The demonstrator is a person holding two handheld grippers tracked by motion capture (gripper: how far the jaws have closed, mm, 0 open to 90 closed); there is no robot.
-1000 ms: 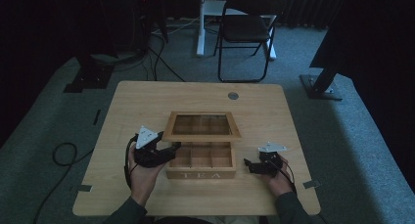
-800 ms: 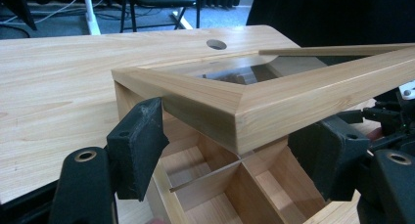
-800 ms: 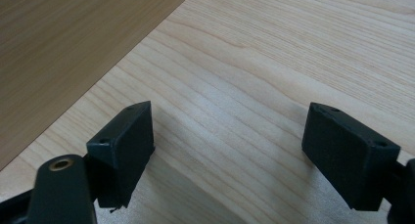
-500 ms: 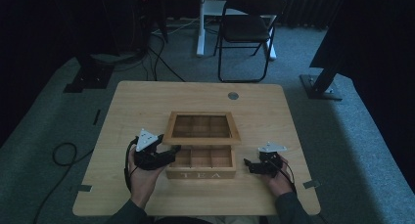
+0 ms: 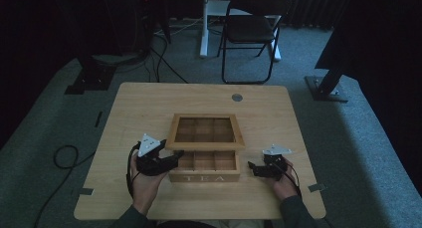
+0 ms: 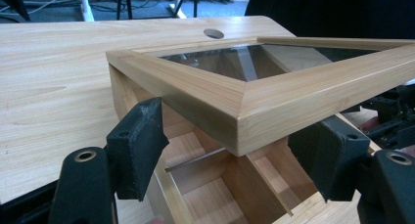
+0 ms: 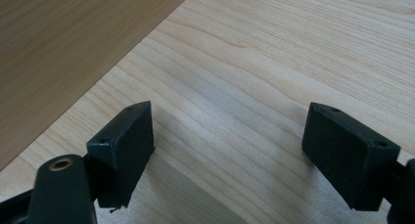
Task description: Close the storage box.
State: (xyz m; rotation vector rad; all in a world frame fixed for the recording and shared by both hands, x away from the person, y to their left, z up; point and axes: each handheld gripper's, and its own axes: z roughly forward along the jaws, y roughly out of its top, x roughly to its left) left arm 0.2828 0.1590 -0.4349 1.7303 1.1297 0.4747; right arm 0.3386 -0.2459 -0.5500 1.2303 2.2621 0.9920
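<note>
- Tea box (image 5: pixel 204 168) sits at the table's (image 5: pixel 149 103) 6 o'clock edge, glass lid (image 5: pixel 205 131) half raised.
- Left gripper (image 6: pixel 235 150), jaws apart, straddles the lid's corner.
- Right gripper (image 5: pixel 255 169), at the box's 3 o'clock, jaws apart.

Tea box (image 5: pixel 204 164) sits mid-table, near edge — its glass lid (image 5: pixel 205 132) raised, overhanging the open compartments. Left gripper (image 5: pixel 171 161) spread at the lid's near-left corner (image 6: pixel 240 126); that side is blocked. Right gripper (image 5: pixel 253 169) spread over bare table (image 5: pixel 144 103), just right of the box — far half open, one grommet (image 5: pixel 237 97).
</note>
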